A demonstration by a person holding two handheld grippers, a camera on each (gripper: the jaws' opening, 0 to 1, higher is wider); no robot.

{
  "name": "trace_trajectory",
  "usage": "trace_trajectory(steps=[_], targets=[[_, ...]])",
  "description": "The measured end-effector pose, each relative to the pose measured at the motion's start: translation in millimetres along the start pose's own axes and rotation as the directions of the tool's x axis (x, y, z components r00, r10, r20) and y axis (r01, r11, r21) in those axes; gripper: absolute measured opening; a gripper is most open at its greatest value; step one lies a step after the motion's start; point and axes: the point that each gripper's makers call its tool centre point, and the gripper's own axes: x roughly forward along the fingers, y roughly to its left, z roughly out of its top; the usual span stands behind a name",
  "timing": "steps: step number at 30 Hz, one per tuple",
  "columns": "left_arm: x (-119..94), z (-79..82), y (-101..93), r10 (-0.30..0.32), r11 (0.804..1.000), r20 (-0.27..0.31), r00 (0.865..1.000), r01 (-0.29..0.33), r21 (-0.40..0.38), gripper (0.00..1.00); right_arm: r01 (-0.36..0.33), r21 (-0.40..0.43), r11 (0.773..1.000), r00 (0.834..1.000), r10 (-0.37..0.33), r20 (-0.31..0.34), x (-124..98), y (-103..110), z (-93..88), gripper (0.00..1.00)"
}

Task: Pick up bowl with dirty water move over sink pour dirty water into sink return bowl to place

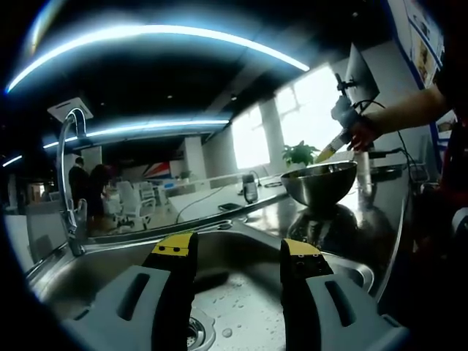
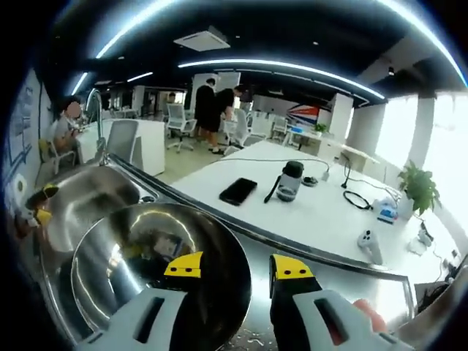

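R tool (image 2: pixel 235 269) grips bowl (image 2: pixel 146 256) rim; L tool (image 1: pixel 238 252) over sink (image 1: pixel 110 252).

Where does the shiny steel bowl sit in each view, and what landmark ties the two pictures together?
Left gripper view: the shiny round steel bowl is right of centre, on the counter beyond the sink basin.
Right gripper view: it fills the lower left, its rim between the right gripper jaws.
Shared landmark: the curved chrome faucet, at upper left there.

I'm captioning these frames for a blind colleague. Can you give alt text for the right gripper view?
The right gripper clamps the rim of a steel bowl beside the sink. A white table beyond holds a phone and bottle.
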Motion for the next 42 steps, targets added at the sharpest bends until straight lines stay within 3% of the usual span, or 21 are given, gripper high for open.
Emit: trace_trajectory(steps=[1,2,8,14,20,30,34,35,37,42], targets=[[0,0.4,-0.2,0.001,1.0,0.002,1.0,-0.001,0.0,0.44,0.0,0.0,1.0,1.0,0.0,-0.004,-3,-1,0.0,0.28],[-1,0.5,-0.5,0.001,1.0,0.002,1.0,-0.001,0.0,0.44,-0.007,0.034,0.999,0.999,0.006,0.041,-4,0,7.0,0.28],[0,0.3,-0.3,-0.001,1.0,0.002,1.0,0.001,0.001,0.44,-0.024,0.057,0.998,0.999,0.022,0.049,-12,3,0.9,0.28],[0,1.3,1.0,-0.001,1.0,0.009,1.0,0.001,-0.006,0.44,-0.071,0.089,0.993,0.993,0.062,0.099,-21,15,6.3,0.29],[0,1.4,2.1,0.0,1.0,0.01,1.0,0.0,-0.011,0.44,-0.091,0.034,0.995,0.988,0.086,0.13,-31,31,10.2,0.31],[0,2.0,3.0,0.0,1.0,0.014,1.0,0.0,-0.018,0.44,-0.137,0.055,0.989,0.98,0.127,0.155,-45,37,4.2,0.35],[0,2.3,2.5,0.0,1.0,0.015,1.0,0.001,-0.018,0.44,-0.124,-0.06,0.99,0.971,0.133,0.198,-56,45,9.2,0.35],[0,2.4,2.3,-0.001,1.0,0.015,1.0,0.001,-0.02,0.44,-0.126,-0.042,0.991,0.972,0.132,0.194,-58,48,6.9,0.35],[0,2.7,1.8,-0.001,1.0,0.015,1.0,0.001,-0.022,0.44,-0.145,-0.032,0.989,0.968,0.149,0.201,-61,53,5.9,0.36],[0,2.5,2.1,0.0,1.0,0.015,1.0,0.0,-0.026,0.44,-0.125,-0.089,0.988,0.945,0.146,0.294,-76,59,18.9,0.34]])
